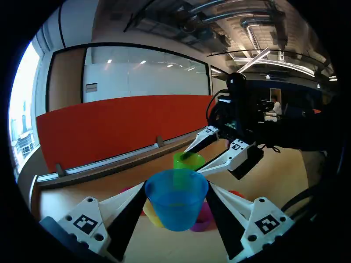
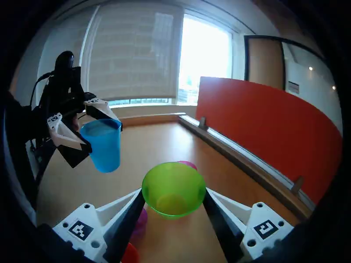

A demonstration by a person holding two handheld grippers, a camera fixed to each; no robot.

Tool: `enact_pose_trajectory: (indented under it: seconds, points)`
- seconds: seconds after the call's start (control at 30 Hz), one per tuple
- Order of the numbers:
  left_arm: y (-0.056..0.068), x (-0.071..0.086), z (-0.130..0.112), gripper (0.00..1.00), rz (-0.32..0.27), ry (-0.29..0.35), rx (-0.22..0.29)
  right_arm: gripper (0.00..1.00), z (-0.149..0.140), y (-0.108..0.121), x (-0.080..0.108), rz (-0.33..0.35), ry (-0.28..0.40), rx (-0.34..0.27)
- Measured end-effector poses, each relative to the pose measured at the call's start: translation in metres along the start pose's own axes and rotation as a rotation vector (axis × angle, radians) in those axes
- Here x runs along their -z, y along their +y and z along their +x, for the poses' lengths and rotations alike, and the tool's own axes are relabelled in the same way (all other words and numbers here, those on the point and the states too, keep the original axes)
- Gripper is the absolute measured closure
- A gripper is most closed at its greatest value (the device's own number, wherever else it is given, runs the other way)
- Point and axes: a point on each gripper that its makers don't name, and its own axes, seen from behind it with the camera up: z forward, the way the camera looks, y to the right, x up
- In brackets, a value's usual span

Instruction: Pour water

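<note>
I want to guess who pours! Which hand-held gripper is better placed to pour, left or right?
Probably the left hand-held gripper: it holds the blue cup raised near the green cup, which looks empty in the right hand-held gripper.

We note an orange partition (image 1: 123,127) ahead of the left claw (image 1: 176,193) (glazed wall (image 1: 145,76) above); a bright window (image 2: 204,57) beyond the right claw (image 2: 173,193), wooden desk (image 2: 162,140) beneath.

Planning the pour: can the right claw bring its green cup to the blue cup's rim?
Probably yes: the blue cup sits upright in the left claw, rim open, nothing between it and the right claw's green cup.
</note>
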Motion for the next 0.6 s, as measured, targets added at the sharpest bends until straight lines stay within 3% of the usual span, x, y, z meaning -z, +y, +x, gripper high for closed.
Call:
enact_pose_trajectory:
  seconds: [0.6]
  points:
    - [0.007,0.003,0.011,0.11,-0.002,0.016,-0.008,0.07,0.036,-0.006,0.025,-0.026,0.119,-0.013]
